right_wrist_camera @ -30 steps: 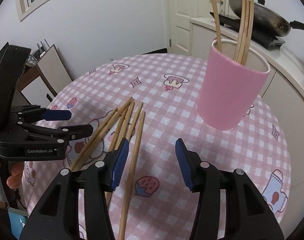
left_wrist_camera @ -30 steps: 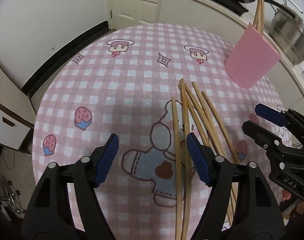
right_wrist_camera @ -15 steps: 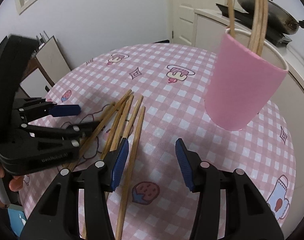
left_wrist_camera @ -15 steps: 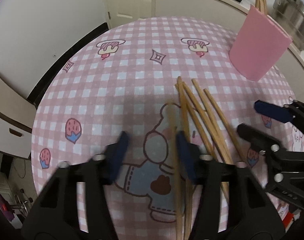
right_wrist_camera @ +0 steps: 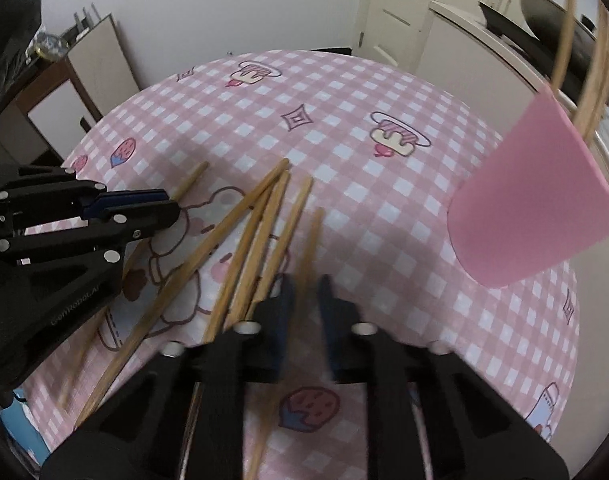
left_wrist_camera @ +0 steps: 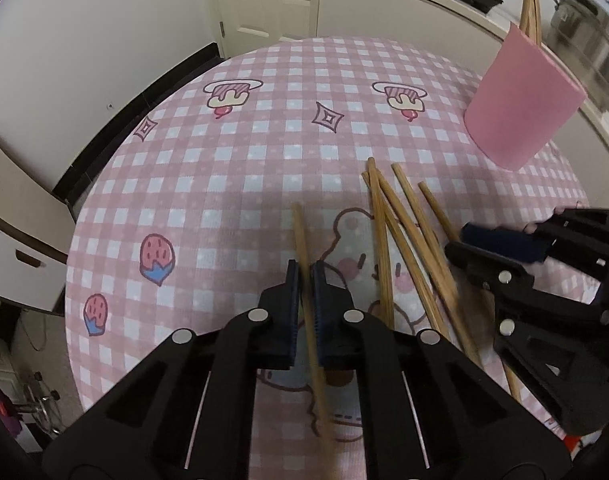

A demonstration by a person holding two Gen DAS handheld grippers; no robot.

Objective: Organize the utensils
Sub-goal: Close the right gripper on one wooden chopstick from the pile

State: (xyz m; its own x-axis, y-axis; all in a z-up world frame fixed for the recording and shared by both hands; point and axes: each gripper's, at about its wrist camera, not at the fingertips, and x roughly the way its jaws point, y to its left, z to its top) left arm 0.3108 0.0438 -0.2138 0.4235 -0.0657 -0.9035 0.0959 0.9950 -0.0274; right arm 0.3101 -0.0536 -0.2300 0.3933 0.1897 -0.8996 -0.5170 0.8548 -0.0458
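Several bamboo chopsticks (left_wrist_camera: 384,240) lie fanned on the pink checked tablecloth (left_wrist_camera: 264,140). My left gripper (left_wrist_camera: 304,270) points steeply down, its jaws closing, and its blue pads press on the leftmost chopstick (left_wrist_camera: 300,232). In the right wrist view that gripper (right_wrist_camera: 172,206) shows at the left. My right gripper (right_wrist_camera: 306,284) is blurred, jaws closing tight on the rightmost chopstick (right_wrist_camera: 314,232) of the pile (right_wrist_camera: 256,220). It shows side-on (left_wrist_camera: 458,240) in the left wrist view. A pink cup (right_wrist_camera: 536,200) at the right holds more chopsticks (right_wrist_camera: 596,80).
A steel pot (left_wrist_camera: 592,40) and a dark pan sit on the counter behind the cup. A white door (left_wrist_camera: 272,0) stands past the table's far edge. White panels (right_wrist_camera: 100,64) lean against the wall at the left.
Both grippers went from open to shut. The left closed on the leftmost chopstick. The right swung left and down over the pile and closed on the rightmost chopstick.
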